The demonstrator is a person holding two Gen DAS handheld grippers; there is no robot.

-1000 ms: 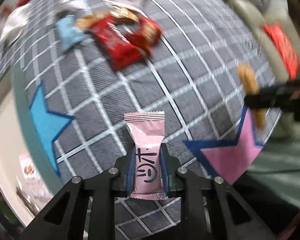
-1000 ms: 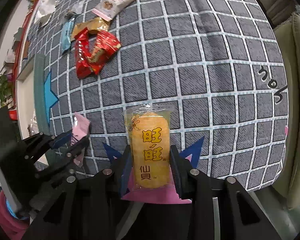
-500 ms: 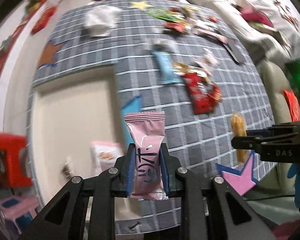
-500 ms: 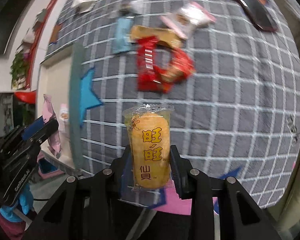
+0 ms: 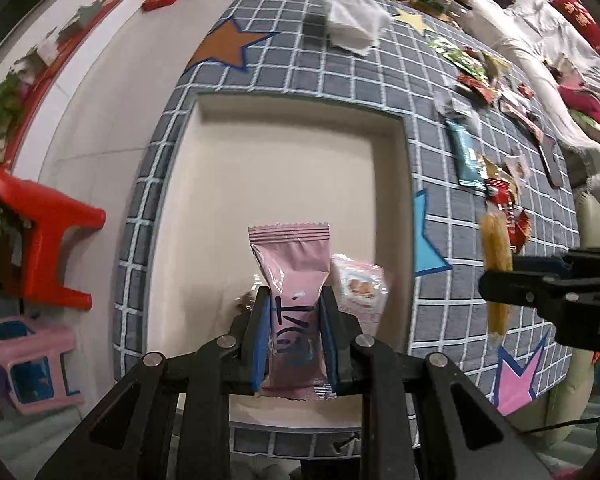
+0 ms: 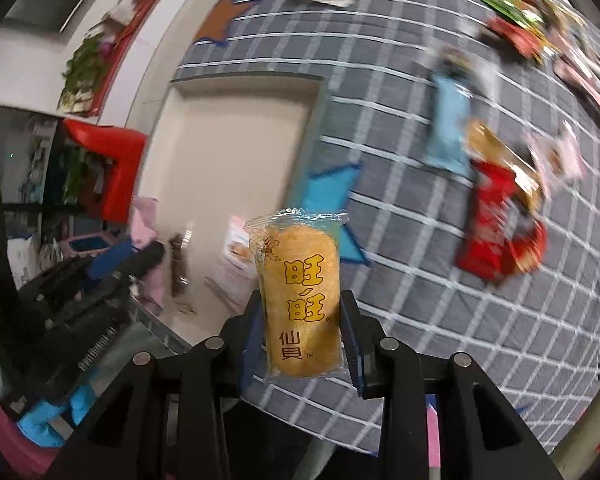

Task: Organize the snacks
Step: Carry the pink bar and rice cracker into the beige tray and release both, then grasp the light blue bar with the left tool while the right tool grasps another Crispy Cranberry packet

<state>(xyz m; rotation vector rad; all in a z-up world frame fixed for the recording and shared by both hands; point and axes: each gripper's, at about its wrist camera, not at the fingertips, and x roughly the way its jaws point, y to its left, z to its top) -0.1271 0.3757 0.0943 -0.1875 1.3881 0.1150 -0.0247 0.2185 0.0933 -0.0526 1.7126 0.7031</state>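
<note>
My left gripper [image 5: 294, 336] is shut on a pink snack packet [image 5: 290, 276] and holds it upright over the near end of a cream tray [image 5: 284, 176]. A white-and-pink packet [image 5: 360, 288] lies in the tray just behind it. My right gripper [image 6: 300, 316] is shut on a clear packet with a yellow rice cracker [image 6: 300, 292], above the grey checked mat near the tray's right rim [image 6: 316, 120]. That cracker packet also shows in the left wrist view [image 5: 496, 264], right of the tray.
Red [image 6: 496, 224], light blue [image 6: 448, 128] and other loose packets lie on the checked mat [image 6: 500, 320] to the right. A white crumpled bag [image 5: 356, 24] lies at the far end. A red stool [image 5: 40, 240] and a pink stool [image 5: 24, 364] stand left of the mat.
Both grippers have swung left, from over the mat toward the tray, each still holding its packet. The left one now hangs over the tray's near end.
</note>
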